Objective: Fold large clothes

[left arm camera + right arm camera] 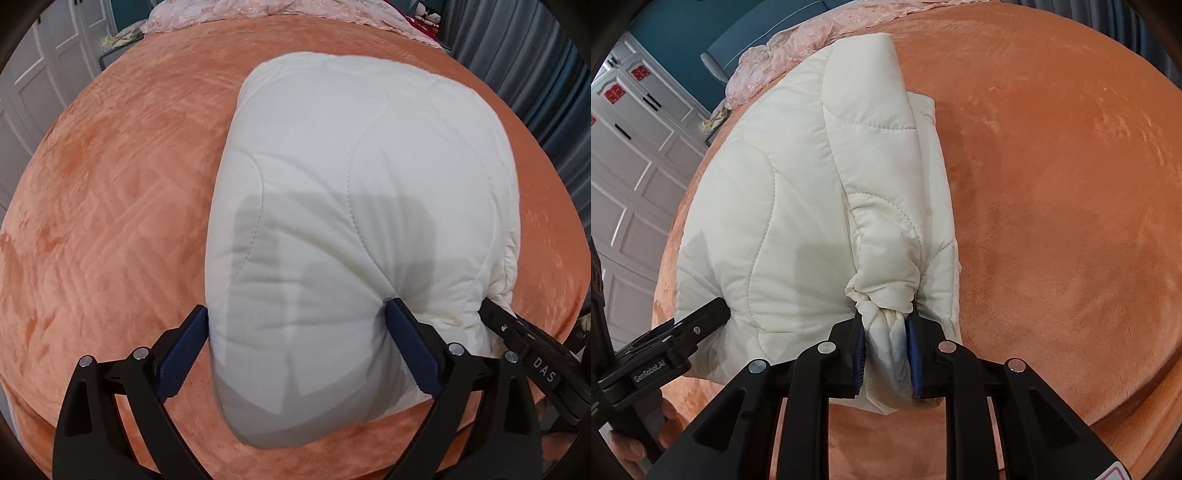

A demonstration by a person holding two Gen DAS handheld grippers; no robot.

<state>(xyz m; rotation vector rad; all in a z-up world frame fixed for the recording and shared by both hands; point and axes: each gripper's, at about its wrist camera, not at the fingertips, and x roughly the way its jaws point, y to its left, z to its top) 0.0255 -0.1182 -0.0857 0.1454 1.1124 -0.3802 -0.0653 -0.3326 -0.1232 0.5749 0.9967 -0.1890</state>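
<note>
Two hand-held grippers hold one cream quilted jacket (pixel 354 206) between them. The left hand-held gripper (pixel 297 325) has its blue-padded fingers (pixel 413 347) spread wide around a thick folded bulk of the jacket, the pads pressing into the padding on both sides. The right hand-held gripper (pixel 884 334) is clenched on a narrow bunched edge of the same jacket, the fabric gathered tight between its blue pads (pixel 912 343). Each tool shows in the other's view: the right one (pixel 517 332) at the jacket's edge just right of the left one, the left one (pixel 683 328) just left of the right.

Ahead of both, the jacket lies folded into one puffy bundle on an orange plush bed (pixel 110 206), its near end in the fingers. Beyond the bundle, one pink lace cover (pixel 798 48) lies bunched at the bed's far edge. White panelled cabinet doors (pixel 635 173) stand off to the left.
</note>
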